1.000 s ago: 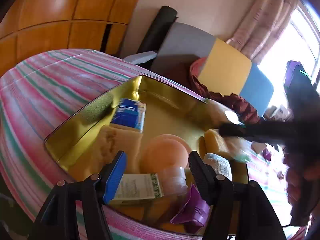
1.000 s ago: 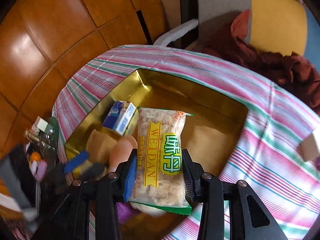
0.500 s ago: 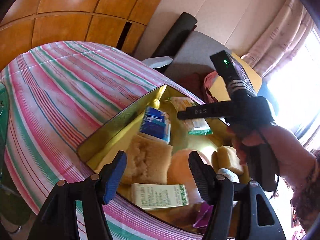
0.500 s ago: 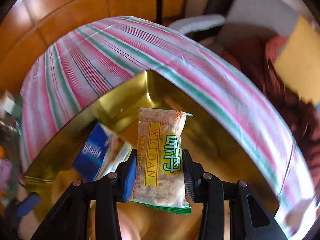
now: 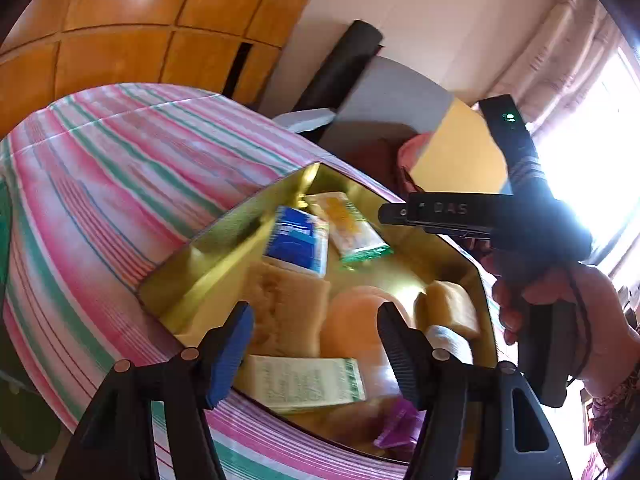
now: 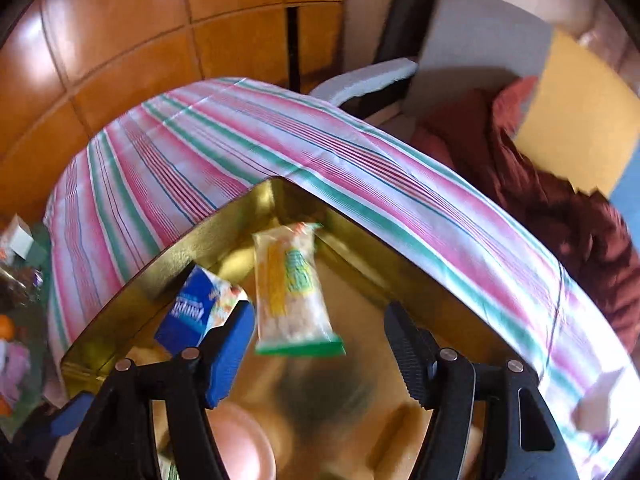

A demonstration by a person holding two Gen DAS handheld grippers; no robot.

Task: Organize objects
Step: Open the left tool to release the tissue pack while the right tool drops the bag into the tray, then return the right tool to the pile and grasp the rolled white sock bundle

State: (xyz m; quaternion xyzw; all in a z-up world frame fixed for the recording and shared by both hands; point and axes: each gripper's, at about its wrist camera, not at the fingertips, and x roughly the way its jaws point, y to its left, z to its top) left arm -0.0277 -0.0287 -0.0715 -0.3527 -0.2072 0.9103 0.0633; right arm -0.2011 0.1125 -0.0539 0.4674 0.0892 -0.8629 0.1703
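The right gripper [image 6: 320, 344] has just been opening, jaws now wide, nothing pinched. The snack packet [image 6: 292, 292] lies loose in the gold tray [image 6: 400, 240] near its far corner, just beside the blue box [image 6: 192, 316] (packet's blurred). The left gripper [image 5: 316, 344] hangs open & empty over the tray's near end.

A home: curtains [image 5: 560, 52], wooden wardrobe [image 5: 120, 20], striped tablecloth [image 5: 120, 168].

snack packet [image 6: 294, 288] in tray [image 6: 360, 240] | tissue pack [image 6: 192, 314] left of it | tray on tablecloth [image 6: 224, 148]
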